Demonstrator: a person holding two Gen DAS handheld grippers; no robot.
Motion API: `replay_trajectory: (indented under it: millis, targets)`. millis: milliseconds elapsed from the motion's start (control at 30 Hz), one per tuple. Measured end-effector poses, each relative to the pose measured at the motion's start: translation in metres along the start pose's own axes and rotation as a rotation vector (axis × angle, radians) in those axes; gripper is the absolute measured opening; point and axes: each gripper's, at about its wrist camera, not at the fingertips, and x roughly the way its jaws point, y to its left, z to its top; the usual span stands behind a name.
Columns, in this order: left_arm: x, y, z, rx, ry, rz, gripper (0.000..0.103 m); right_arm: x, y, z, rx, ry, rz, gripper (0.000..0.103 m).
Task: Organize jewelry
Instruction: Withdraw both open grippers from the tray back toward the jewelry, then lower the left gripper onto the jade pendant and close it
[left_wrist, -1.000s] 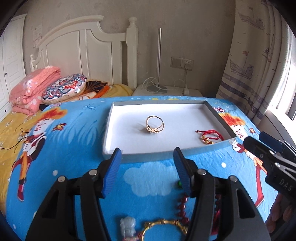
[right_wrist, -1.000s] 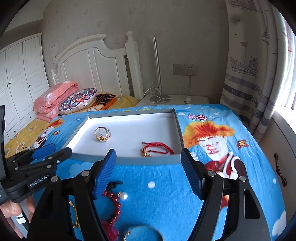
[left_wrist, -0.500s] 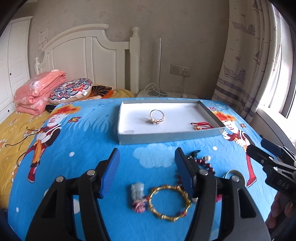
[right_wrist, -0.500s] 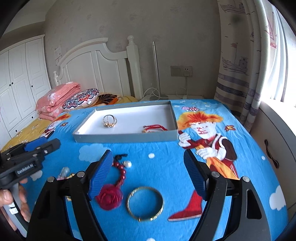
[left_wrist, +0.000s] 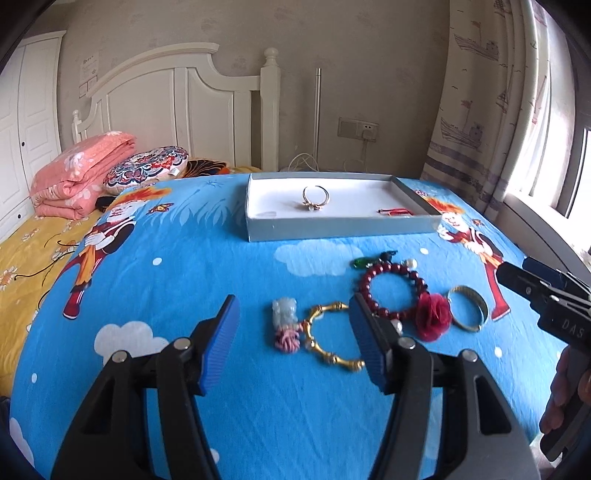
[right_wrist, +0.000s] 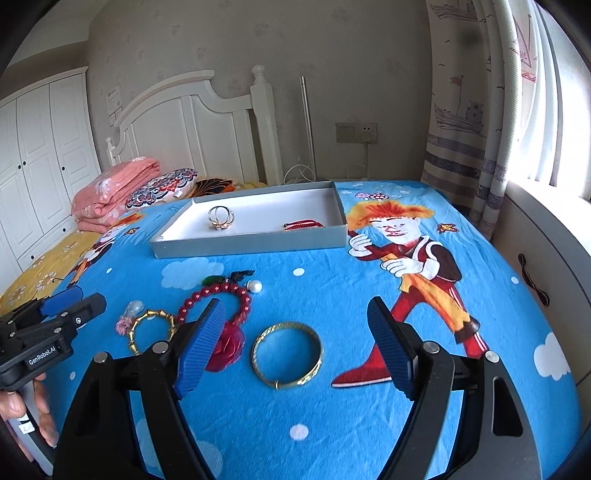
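Blue bedspread (right_wrist: 332, 288); tray (right_wrist: 251, 245) long axis left-right, bangle (right_wrist: 287, 353) flat.

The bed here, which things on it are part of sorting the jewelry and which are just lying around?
Part of the job:
tray
ring
red cord
gold bangle
bead bracelet
bamboo bangle
jade charm
left gripper, open
right gripper, open, jaws just widened, nothing gripped

Lying about:
pink blanket
round cushion
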Motion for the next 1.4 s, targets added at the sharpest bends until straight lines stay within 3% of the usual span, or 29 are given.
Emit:
replay_trajectory:
  millis: [233,533,700,867,1400]
  targets:
    - [0.005,-0.001,-0.009,-0.008,0.026,-0.001,0.059,-0.001,0.002,-0.010,0.007,0.015,0.016,0.075]
    - [0.018,0.008,-0.012,-0.023,0.070,0.039,0.043,0.002,0.001,-0.014,0.018,0.023,0.017,0.075]
    - [0.029,0.014,-0.011,-0.039,0.108,0.043,0.040,0.004,0.002,-0.015,0.014,0.030,0.008,0.075]
    - [0.041,0.018,-0.008,-0.059,0.167,0.019,0.038,0.006,0.002,-0.015,0.009,0.037,0.008,0.075]
    - [0.070,0.018,0.010,-0.075,0.247,0.020,0.035,0.009,0.002,-0.016,0.005,0.043,0.015,0.076]
